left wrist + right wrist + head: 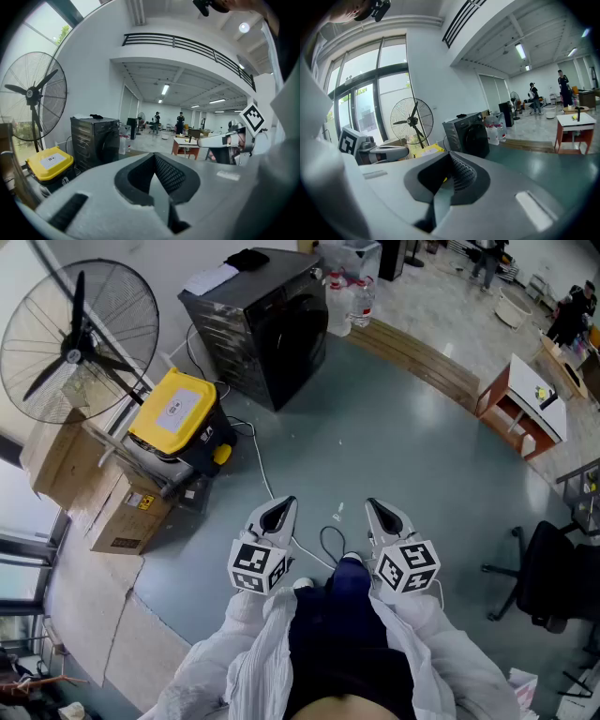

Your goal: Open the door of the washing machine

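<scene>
- Left gripper (157, 174): its view shows the ribbed pads pressed together, nothing between them. Empty.
- Right gripper (447, 177): same, pads met in a closed V, nothing held.
- Both are held side by side, close in front of the person's body, tips aimed at 12 o'clock and dipped a little. This looks like a carrying posture for the walk-up, not a reach.
- Marker cubes sit behind each pair of jaws. They carry black-and-white square patterns, no lettering.
- A thin cable (328, 542) loops on the grey floor (394, 456) between the tips.
- Washing machine (267, 320): at 12 o'clock, well apart from both grippers, against the wall. Its dark round door (477, 139) is shut and faces the open floor, so the approach is free.
- Yellow-lidded case (178, 409) at 10 o'clock, white label on the lid too small to read.
- Cardboard boxes (117, 512) at 9 o'clock, yellow sticker, print illegible.
- Pedestal fan (80, 343) at 10 o'clock, beyond the case.
- Water bottles (352, 296) just beside the machine at 1 o'clock, labels unreadable.
- Judgement: task not begun. The person must close the gap first.
</scene>
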`<action>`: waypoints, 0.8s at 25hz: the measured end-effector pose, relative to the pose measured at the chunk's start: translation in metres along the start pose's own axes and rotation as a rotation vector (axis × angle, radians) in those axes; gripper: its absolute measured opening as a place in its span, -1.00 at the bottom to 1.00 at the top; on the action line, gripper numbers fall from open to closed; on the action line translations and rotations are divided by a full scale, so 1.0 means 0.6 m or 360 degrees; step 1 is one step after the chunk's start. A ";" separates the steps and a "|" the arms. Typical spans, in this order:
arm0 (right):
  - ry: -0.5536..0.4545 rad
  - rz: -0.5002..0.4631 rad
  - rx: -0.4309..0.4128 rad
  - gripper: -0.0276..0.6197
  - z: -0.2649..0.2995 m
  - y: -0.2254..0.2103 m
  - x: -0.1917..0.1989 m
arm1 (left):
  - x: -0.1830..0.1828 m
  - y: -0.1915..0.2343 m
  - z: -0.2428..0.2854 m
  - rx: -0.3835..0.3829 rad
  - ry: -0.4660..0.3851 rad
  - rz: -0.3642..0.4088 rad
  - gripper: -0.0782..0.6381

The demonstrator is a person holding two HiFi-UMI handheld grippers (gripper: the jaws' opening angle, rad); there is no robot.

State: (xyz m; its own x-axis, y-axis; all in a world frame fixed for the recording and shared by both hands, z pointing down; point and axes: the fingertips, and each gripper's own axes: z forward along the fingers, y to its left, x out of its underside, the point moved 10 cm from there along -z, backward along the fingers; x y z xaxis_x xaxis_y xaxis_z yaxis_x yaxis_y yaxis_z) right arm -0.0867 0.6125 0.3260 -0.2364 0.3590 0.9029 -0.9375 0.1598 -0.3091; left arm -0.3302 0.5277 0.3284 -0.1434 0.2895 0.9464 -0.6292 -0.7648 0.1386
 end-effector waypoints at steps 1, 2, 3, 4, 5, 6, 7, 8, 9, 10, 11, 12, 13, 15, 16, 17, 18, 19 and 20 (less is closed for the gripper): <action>-0.0001 0.0006 0.0003 -0.89 -0.004 0.015 0.006 | 0.005 0.002 -0.016 0.0004 -0.0004 -0.0014 -0.77; -0.0001 0.0011 0.0006 -0.89 -0.007 0.030 0.013 | 0.010 0.004 -0.032 0.0008 -0.0006 -0.0026 -0.77; -0.0001 0.0013 0.0011 -0.89 -0.011 0.044 0.019 | 0.014 0.007 -0.047 0.0010 -0.0008 -0.0031 -0.77; 0.0000 0.0012 0.0016 -0.89 -0.014 0.059 0.026 | 0.019 0.009 -0.061 0.0011 -0.0008 -0.0030 -0.77; 0.0000 0.0011 0.0020 -0.89 -0.017 0.073 0.033 | 0.024 0.012 -0.075 0.0009 -0.0008 -0.0028 -0.77; -0.0004 0.0010 0.0024 -0.89 -0.021 0.087 0.040 | 0.029 0.016 -0.087 0.0004 -0.0009 -0.0029 -0.77; -0.0015 0.0014 0.0028 -0.89 -0.024 0.099 0.045 | 0.032 0.020 -0.098 -0.0002 -0.0012 -0.0035 -0.77; -0.0031 0.0024 0.0032 -0.89 -0.029 0.110 0.048 | 0.035 0.023 -0.108 -0.0008 -0.0018 -0.0046 -0.77; -0.0049 0.0037 0.0035 -0.89 -0.034 0.119 0.051 | 0.036 0.025 -0.118 -0.0014 -0.0027 -0.0059 -0.77; -0.0062 0.0050 0.0039 -0.89 -0.039 0.126 0.052 | 0.037 0.027 -0.128 -0.0019 -0.0038 -0.0073 -0.77; -0.0069 0.0058 0.0044 -0.89 -0.043 0.132 0.053 | 0.038 0.029 -0.136 -0.0024 -0.0052 -0.0091 -0.77; -0.0070 0.0058 0.0048 -0.89 -0.047 0.138 0.054 | 0.039 0.031 -0.144 -0.0026 -0.0066 -0.0109 -0.77; -0.0067 0.0050 0.0047 -0.89 -0.050 0.143 0.054 | 0.040 0.033 -0.151 -0.0026 -0.0079 -0.0126 -0.77; -0.0049 0.0020 0.0027 -0.89 -0.053 0.153 0.056 | 0.044 0.036 -0.161 -0.0020 -0.0099 -0.0141 -0.77; -0.0036 0.0005 0.0013 -0.89 -0.053 0.158 0.059 | 0.047 0.038 -0.164 -0.0016 -0.0104 -0.0141 -0.77; -0.0022 -0.0003 0.0003 -0.89 -0.053 0.162 0.062 | 0.050 0.039 -0.167 -0.0013 -0.0105 -0.0140 -0.77; -0.0011 -0.0006 -0.0003 -0.89 -0.054 0.167 0.065 | 0.052 0.040 -0.170 -0.0011 -0.0102 -0.0140 -0.77; -0.0003 -0.0004 -0.0008 -0.89 -0.055 0.173 0.069 | 0.054 0.041 -0.174 -0.0009 -0.0099 -0.0142 -0.77; 0.0000 0.0004 -0.0014 -0.89 -0.057 0.178 0.071 | 0.055 0.041 -0.178 -0.0008 -0.0097 -0.0146 -0.77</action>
State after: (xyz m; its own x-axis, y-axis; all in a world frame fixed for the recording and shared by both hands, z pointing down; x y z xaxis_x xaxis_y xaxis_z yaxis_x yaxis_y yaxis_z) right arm -0.1884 0.6766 0.3211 -0.2388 0.3596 0.9020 -0.9347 0.1667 -0.3140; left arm -0.4319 0.5799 0.3322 -0.0381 0.3224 0.9458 -0.6411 -0.7339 0.2244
